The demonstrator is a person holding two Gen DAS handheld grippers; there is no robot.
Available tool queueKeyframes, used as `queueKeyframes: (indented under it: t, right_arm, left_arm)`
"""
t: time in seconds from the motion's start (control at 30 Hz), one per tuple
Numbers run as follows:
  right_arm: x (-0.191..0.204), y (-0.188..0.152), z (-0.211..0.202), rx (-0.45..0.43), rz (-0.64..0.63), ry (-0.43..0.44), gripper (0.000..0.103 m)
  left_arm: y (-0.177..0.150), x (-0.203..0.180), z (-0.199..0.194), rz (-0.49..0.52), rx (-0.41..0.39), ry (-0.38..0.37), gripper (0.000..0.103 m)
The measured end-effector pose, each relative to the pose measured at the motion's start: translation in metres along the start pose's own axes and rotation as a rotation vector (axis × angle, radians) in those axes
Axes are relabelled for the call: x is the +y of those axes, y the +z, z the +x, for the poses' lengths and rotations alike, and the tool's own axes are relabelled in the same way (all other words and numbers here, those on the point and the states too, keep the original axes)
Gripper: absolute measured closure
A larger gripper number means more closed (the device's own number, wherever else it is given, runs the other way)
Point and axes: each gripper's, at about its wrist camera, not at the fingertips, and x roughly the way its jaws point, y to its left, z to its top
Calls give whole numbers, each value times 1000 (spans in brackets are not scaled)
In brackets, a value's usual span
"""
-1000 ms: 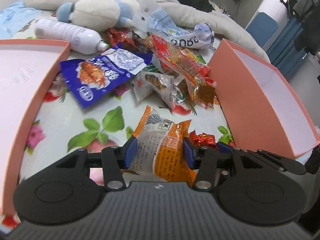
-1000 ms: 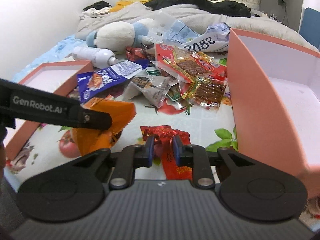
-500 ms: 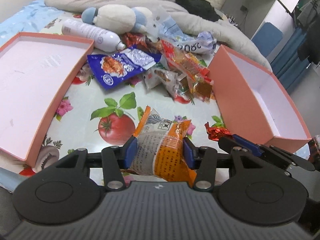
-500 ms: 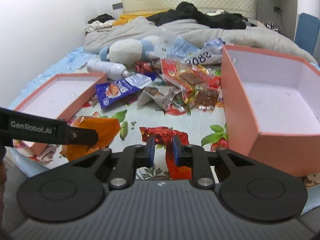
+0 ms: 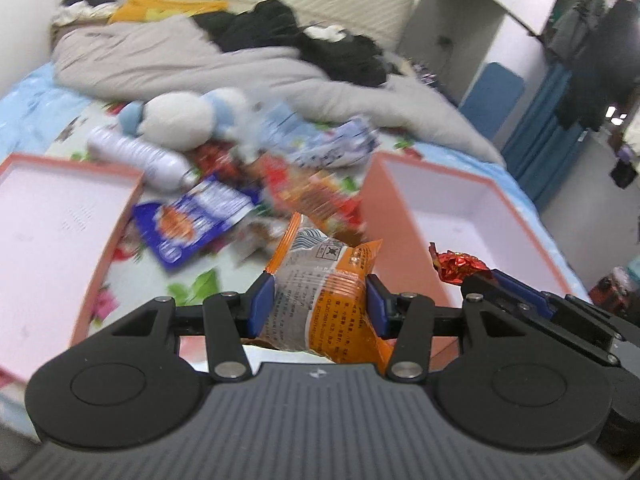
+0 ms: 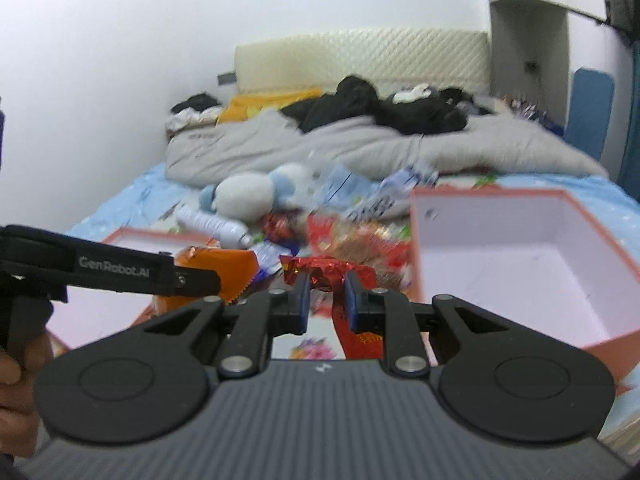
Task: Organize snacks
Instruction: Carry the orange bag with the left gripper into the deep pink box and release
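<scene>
Through the left wrist camera, my left gripper point(image 5: 320, 304) was clamped on an orange and clear snack packet point(image 5: 324, 292), its blue pads pressing both sides. The packet was puffy, with small printed text on the clear part and a crimped orange top edge. It hung in the air above the flowered sheet point(image 5: 200, 280), between the shallow pink lid point(image 5: 60, 232) on the left and the deeper pink box point(image 5: 460, 216) on the right. Beyond lay a blurred heap of snacks point(image 5: 256, 200), with a blue packet point(image 5: 196, 220) nearest.

Through the right wrist camera, my right gripper point(image 6: 325, 296) pinched a red foil packet point(image 6: 320, 270), crinkled and shiny, its long tail hanging down between the fingers. It was held up just left of the pink box point(image 6: 520, 264).
</scene>
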Motion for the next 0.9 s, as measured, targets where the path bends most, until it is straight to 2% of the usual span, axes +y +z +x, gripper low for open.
queueKeyframes:
  t: [0.23,0.4,0.5,0.67,0.9]
  right_arm:
    - [-51,16,-6,-37,54,-127,82]
    - [-92,21,-2,-47,56,-227,82]
    - [-115,22,5,-32,68,-258,82]
    - [-145,31,33,21,56,-304,82]
    - [-193,31,75,124,138,-293,82]
  left_arm:
    - [32,-59,14,103,-40,-109,48]
    - [55,-103,36,144,-23,-198,48]
    - [66,-128,55,190,-13,-196,48]
    - [80,-157,104,215,76,-212,48]
    - [114,-178,191,252,223,-178,48]
